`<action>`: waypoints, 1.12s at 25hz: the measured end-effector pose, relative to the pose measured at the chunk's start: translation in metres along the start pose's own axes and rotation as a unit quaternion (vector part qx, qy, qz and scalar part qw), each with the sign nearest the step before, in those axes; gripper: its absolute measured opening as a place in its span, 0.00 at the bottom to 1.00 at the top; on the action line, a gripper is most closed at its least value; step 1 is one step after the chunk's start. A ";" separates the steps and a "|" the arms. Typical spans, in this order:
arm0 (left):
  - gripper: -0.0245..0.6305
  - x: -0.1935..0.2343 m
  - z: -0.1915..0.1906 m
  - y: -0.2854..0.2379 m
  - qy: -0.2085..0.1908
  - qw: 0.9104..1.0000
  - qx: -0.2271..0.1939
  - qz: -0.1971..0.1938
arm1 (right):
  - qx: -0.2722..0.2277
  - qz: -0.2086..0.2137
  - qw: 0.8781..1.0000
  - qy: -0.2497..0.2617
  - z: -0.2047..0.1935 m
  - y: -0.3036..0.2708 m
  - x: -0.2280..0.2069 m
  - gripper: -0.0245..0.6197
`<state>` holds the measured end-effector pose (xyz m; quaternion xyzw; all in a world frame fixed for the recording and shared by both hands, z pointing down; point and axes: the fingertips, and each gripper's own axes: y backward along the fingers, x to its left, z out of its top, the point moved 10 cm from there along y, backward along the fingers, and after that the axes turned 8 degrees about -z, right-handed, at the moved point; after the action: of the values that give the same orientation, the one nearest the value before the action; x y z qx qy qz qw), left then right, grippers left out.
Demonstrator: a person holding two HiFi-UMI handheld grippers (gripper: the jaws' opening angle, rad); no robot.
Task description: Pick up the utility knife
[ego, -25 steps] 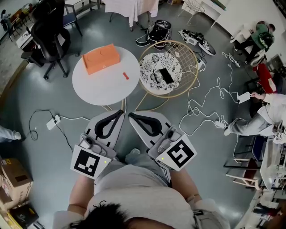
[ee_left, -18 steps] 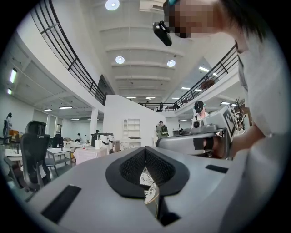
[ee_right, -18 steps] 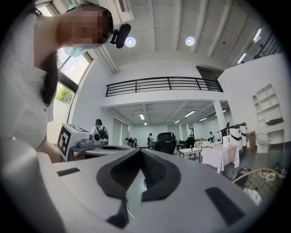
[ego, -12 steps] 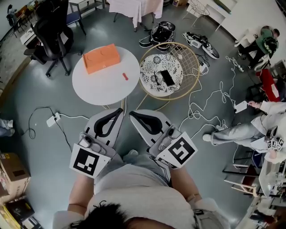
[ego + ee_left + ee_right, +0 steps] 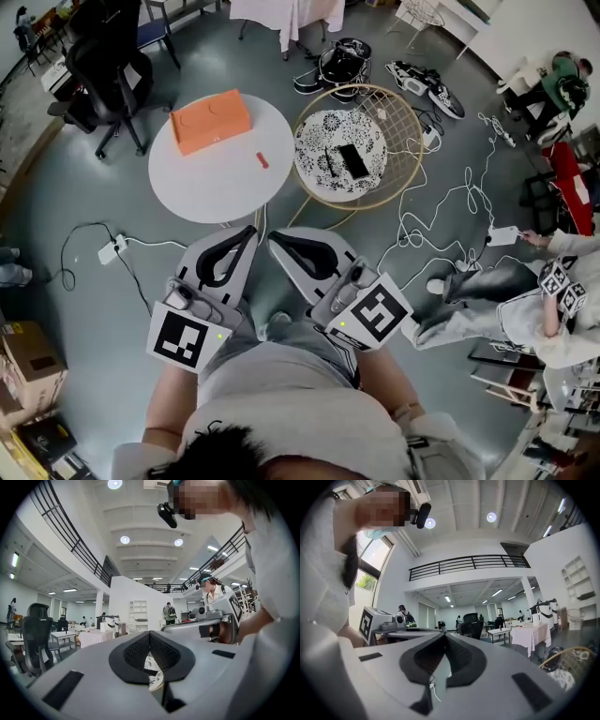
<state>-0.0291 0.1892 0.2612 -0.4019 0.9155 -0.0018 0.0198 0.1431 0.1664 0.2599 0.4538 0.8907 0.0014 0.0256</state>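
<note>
The utility knife (image 5: 262, 160), small and red, lies on the round white table (image 5: 220, 183), right of an orange box (image 5: 211, 121). Both grippers are held close to my body, well short of the table. My left gripper (image 5: 250, 232) points up and right toward the table's near edge, jaws shut with nothing between them. My right gripper (image 5: 274, 239) points up and left beside it, also shut and empty. The left gripper (image 5: 150, 633) sees the hall past its closed tips, as does the right gripper (image 5: 444, 634). The knife shows in neither gripper view.
A gold wire basket table (image 5: 398, 122) holds a patterned plate (image 5: 330, 141) and a black phone (image 5: 351, 160). A black office chair (image 5: 103, 61) stands far left. Cables (image 5: 441, 211) and a power strip (image 5: 111, 252) lie on the floor. A person (image 5: 525, 309) is at the right.
Both grippers have stayed almost still. The person at the right has moved lower in the view, and the table has shifted slightly with my head.
</note>
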 end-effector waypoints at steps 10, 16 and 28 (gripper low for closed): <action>0.05 0.074 0.000 -0.028 0.002 0.999 -0.004 -0.055 | 0.006 -0.052 0.999 0.000 0.004 -0.057 -0.025 0.05; 0.05 0.126 -0.003 -0.034 0.003 0.997 0.001 -0.083 | 0.006 -0.084 0.996 -0.003 0.002 -0.100 -0.033 0.05; 0.05 0.206 -0.014 -0.043 0.011 0.989 0.002 -0.145 | 0.004 -0.164 0.986 -0.005 -0.004 -0.162 -0.047 0.05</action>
<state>-0.1375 0.0080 0.2693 -0.5304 0.8476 -0.0109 0.0099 0.0400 0.0332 0.2618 0.3020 0.9528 -0.0090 0.0278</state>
